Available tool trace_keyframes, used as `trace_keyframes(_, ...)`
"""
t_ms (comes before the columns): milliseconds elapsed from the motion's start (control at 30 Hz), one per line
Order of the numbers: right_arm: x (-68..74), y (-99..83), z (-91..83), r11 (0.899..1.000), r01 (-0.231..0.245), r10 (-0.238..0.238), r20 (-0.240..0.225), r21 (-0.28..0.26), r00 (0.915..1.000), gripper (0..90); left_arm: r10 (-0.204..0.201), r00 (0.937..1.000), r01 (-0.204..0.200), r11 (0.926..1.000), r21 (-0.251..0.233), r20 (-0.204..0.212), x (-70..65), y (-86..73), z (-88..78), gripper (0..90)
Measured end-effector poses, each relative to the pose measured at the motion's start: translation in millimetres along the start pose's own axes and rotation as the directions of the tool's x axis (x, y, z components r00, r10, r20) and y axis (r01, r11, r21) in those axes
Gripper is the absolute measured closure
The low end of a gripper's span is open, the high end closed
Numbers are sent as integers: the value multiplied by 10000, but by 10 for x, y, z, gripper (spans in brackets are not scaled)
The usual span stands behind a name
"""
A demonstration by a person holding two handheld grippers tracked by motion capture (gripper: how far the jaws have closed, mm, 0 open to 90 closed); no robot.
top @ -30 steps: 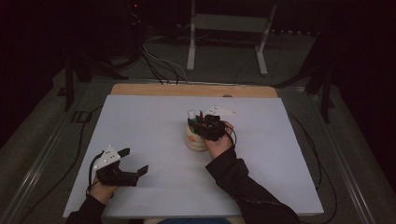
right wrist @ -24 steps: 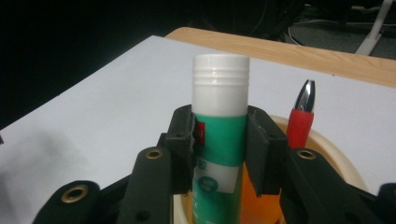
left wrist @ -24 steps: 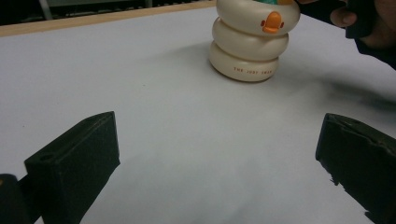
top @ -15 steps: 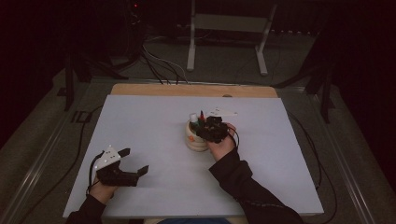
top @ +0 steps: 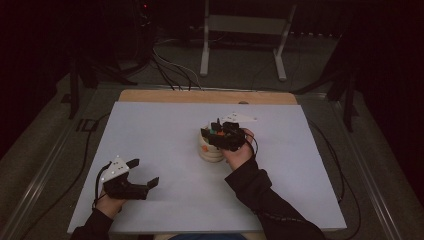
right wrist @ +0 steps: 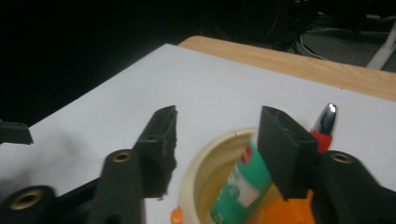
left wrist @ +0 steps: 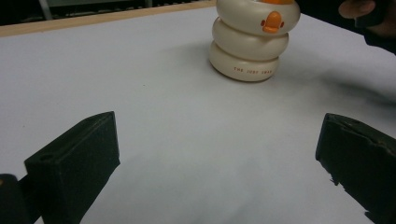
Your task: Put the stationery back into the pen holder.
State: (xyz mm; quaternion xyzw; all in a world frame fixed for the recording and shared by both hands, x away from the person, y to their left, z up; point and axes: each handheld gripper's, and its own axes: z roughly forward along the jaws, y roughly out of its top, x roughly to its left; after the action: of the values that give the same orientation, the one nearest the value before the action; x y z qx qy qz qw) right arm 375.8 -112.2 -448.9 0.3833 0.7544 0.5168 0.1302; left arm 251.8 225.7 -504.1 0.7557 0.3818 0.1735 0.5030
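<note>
- Cream cup (top: 210, 150) standing near the middle of the white table (top: 150, 130), a bit to the right; shaped like three stacked rings, with a small orange duck bill on the side (left wrist: 271, 21)
- Already in the cup: green tube (right wrist: 239, 186), something orange (right wrist: 285, 210), and a red tool with a shiny tip (right wrist: 325, 122) leaning at the far rim
- Right claw (right wrist: 215, 140) just above the cup's mouth; jaws just been opening, half wide, nothing between them; looks like a drop-off just done
- Left claw (left wrist: 219, 154) resting near the left corner, wide open, holding nothing, well apart from the cup
- Nothing else loose on the table; filling likely near its end
</note>
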Motion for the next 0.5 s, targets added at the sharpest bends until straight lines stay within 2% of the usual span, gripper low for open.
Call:
trace_keyframes(100, 12, 35, -19, 10000, -67, 67, -104, 17, 9999, 320, -14, 10000, 14, 10000, -2, 2, -1, -1, 0, 3)
trace_keyframes(167, 1, 56, -39, 9998, -166, 168, -284, 68, 9995, 224, 10, 10000, -10, 10000, -5, 0, 0, 1, -2, 3)
trace_keyframes(233, -9, 69, -49, 9998, -59, 70, -618, 185, 9981, 156, 3, 10000, -3, 10000, -15, -1, 0, 1, -3, 3)
trace_keyframes(500, -31, 124, -116, 9993, 196, -157, -1200, 318, 9927, 44, 29, 10000, -29, 10000, 5, 4, -8, 3, -2, 3)
